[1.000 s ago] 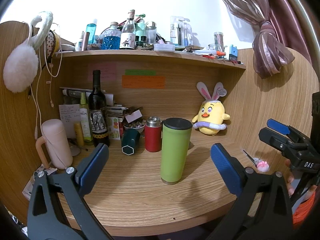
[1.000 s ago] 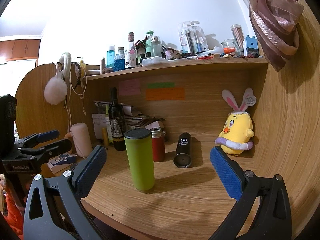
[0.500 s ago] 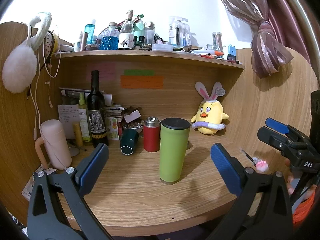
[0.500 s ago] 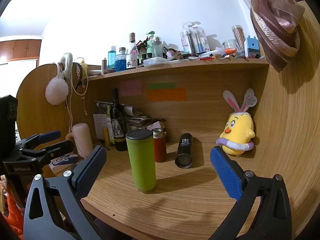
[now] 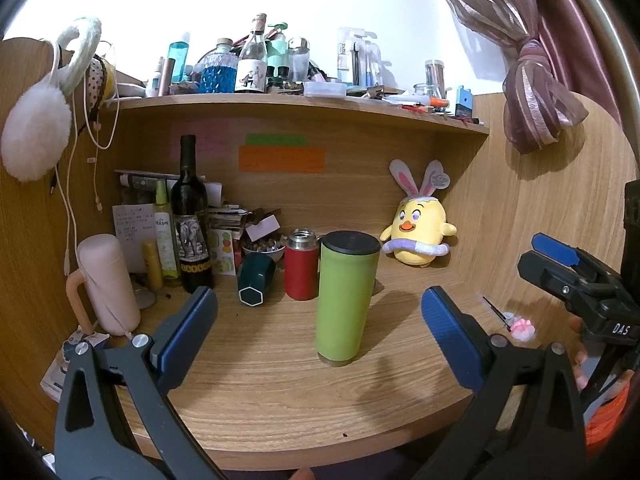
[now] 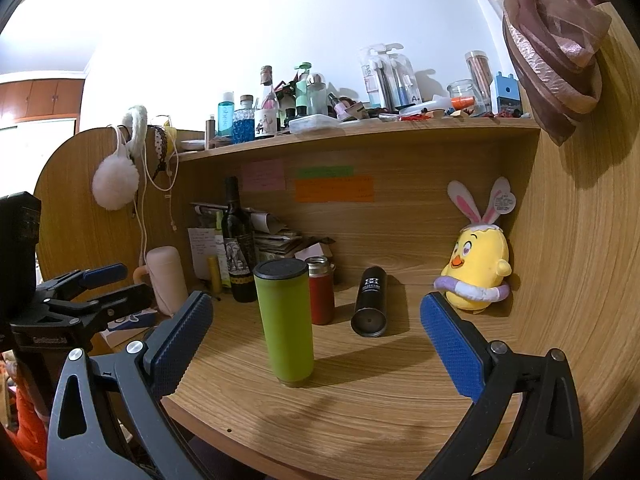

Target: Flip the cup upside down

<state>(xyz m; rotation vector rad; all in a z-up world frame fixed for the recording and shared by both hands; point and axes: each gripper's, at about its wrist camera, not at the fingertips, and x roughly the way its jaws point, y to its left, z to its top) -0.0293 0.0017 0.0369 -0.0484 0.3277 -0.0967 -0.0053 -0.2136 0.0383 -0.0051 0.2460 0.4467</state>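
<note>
Green tumbler [image 5: 345,295] looks rigid, slick, tall, tippy: clamp mid-body. Your left tongs [image 5: 320,332] and right tongs [image 6: 316,334] both gape wide, empty.

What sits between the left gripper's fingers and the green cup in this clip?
Nothing: in the left wrist view only bare desk separates the open left gripper from the upright green cup.

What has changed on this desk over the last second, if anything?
Very little. Both cameras drifted slightly, so the green tumbler sits a touch differently in each view, yet it stands upright on the desk in the same spot. Nothing was gripped or released: the left gripper and right gripper stay wide open and clear of the tumbler. The red flask and chick plush have not moved.
</note>
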